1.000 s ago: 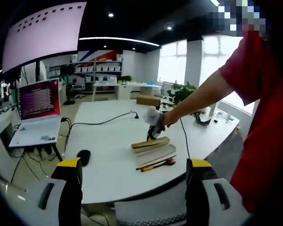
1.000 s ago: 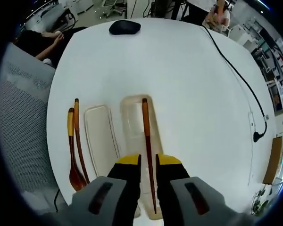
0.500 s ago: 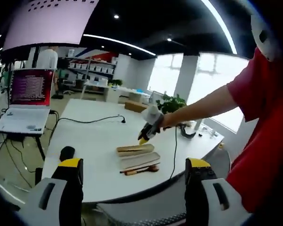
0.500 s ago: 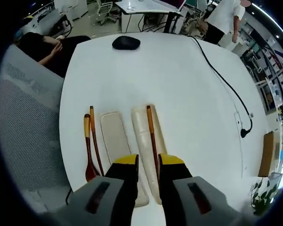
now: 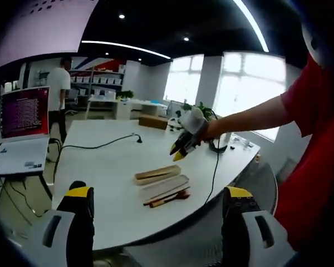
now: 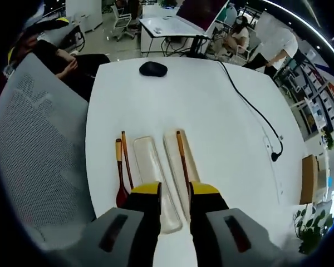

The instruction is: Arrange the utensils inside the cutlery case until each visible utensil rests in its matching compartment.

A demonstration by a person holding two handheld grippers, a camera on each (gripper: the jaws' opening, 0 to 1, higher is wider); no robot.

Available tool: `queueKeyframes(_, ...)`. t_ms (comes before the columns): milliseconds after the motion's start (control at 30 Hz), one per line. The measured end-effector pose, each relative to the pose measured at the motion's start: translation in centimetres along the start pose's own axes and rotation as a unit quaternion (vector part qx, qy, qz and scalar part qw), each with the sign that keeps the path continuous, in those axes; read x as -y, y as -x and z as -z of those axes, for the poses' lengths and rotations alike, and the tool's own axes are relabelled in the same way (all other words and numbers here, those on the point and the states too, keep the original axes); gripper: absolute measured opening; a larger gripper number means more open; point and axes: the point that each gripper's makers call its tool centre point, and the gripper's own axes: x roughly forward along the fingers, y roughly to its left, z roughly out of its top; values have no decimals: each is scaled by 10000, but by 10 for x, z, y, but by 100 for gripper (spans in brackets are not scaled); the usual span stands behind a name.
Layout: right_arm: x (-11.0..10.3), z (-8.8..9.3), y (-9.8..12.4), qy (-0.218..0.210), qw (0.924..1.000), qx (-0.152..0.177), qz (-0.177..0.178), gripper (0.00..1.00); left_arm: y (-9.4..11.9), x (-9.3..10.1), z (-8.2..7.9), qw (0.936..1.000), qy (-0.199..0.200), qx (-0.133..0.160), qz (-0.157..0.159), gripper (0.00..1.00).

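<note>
In the left gripper view, the left hand-held gripper (image 5: 153, 222) stands wide apart, its two yellow-tipped jaws rising at the bottom with nothing between them, released and touching nothing. Beyond it lies the white tabletop (image 5: 100, 167). On it, well ahead of the jaws, sit the cutlery case base (image 5: 156, 174) and, just nearer, its lid (image 5: 166, 185), with the spoon (image 5: 171, 197) lying at the near edge beside the lid. Above the case hangs the right hand-held gripper (image 5: 178, 152), held by a person's hand (image 5: 193, 127); it is apart from the case. A black cable (image 5: 100, 144) runs over the far part of the tabletop, and a laptop (image 5: 22, 133) with a red screen stands at the left; its writing is too small to read.

In the right gripper view, the right hand-held gripper (image 6: 174, 192) has its jaws close together with a narrow gap, and nothing is clenched in them. Just beyond the tips lie the two case halves side by side, the lid (image 6: 152, 169) left and the base (image 6: 182, 161) right, with one chopstick (image 6: 182, 156) resting in the base. Left of the lid, on the bare tabletop (image 6: 222, 133), lie the spoon (image 6: 120, 178) and a second chopstick (image 6: 126, 158). A black mouse (image 6: 153, 69) sits at the far edge.
</note>
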Motion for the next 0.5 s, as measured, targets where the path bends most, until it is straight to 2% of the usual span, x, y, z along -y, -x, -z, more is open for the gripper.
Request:
queueKeyframes(200,-7,1,3,91,9999,47,76,15,-3,0,-2,9999,80,59,-24,98)
queueKeyframes(300,-12,0,1,186,9998,51,48,14,-5,-1,0,10000,60,-10,-73,98)
queueKeyframes(400,-25,-6,0,214,9992,242,-227,13,-4,-1,-4,9999,-6,15,-126,97)
queueKeyframes(500,-28,-7,1,283,9990,225,-247,12,-4,-1,-4,9998,13,23,-171,97)
